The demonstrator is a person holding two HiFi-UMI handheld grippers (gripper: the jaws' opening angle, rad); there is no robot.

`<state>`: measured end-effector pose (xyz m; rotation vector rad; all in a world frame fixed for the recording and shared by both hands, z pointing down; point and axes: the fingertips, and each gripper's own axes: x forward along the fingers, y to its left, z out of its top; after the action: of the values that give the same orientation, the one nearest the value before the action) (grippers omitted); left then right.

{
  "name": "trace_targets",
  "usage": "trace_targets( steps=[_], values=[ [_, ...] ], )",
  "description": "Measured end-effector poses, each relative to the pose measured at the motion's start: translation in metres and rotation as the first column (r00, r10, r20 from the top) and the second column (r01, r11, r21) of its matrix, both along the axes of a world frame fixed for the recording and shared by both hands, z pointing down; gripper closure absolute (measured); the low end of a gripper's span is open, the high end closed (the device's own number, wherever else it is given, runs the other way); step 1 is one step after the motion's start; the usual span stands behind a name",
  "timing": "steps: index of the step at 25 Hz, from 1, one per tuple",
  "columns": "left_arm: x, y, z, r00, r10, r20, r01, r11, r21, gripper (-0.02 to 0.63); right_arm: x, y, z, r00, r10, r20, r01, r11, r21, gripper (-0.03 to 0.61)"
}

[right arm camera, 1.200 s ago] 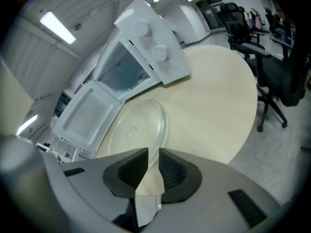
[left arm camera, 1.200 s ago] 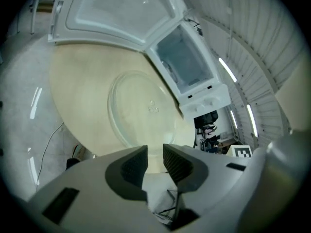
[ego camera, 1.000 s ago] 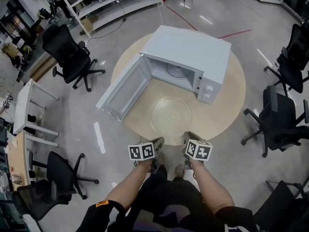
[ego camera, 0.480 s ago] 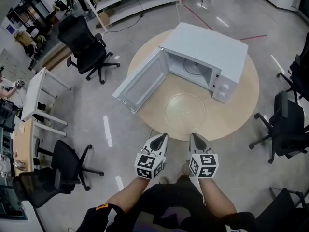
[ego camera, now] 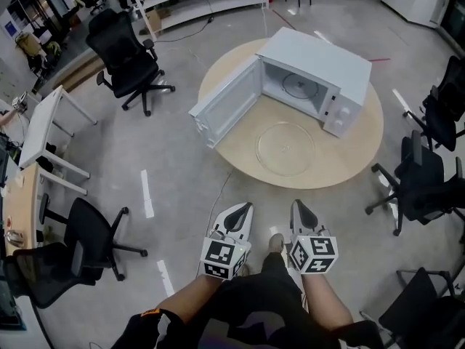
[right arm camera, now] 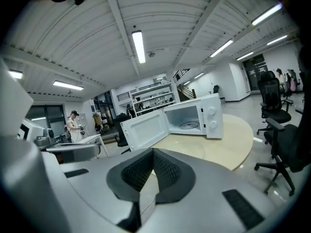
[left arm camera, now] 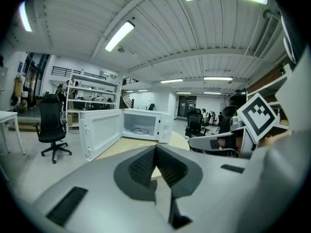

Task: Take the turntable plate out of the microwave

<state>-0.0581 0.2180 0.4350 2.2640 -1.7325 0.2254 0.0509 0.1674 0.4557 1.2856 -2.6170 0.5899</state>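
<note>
White microwave (ego camera: 320, 53), clear turntable plate (ego camera: 285, 148), beige table (ego camera: 350, 158); the grey left gripper (ego camera: 245, 208) and right gripper (ego camera: 298, 206) bear black-and-white square markers.

Bright, even indoor light w/ soft, weak shadows. Long ceiling tubes (right arm camera: 138, 46) run overhead in both gripper views (one strip at top right of the left gripper view is blown out white). Pale glare streaks lie on the glossy floor (ego camera: 182, 144) at top of the head view. Gripper views have strong fisheye bend + dark corners. Left gripper (left arm camera: 155, 148) and right gripper (right arm camera: 152, 151) look soft up close; bkgd is sharp.
</note>
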Motion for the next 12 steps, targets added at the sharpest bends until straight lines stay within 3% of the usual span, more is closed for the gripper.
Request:
trace_targets(
  steps=[12],
  values=[
    [-0.007, 0.112, -0.041, 0.998, 0.013, -0.057, -0.010, 0.998, 0.060, 0.568, 0.009, 0.122, -0.053, 0.999, 0.038, -0.034, -0.035, 0.996, 0.081, 0.560]
  ],
)
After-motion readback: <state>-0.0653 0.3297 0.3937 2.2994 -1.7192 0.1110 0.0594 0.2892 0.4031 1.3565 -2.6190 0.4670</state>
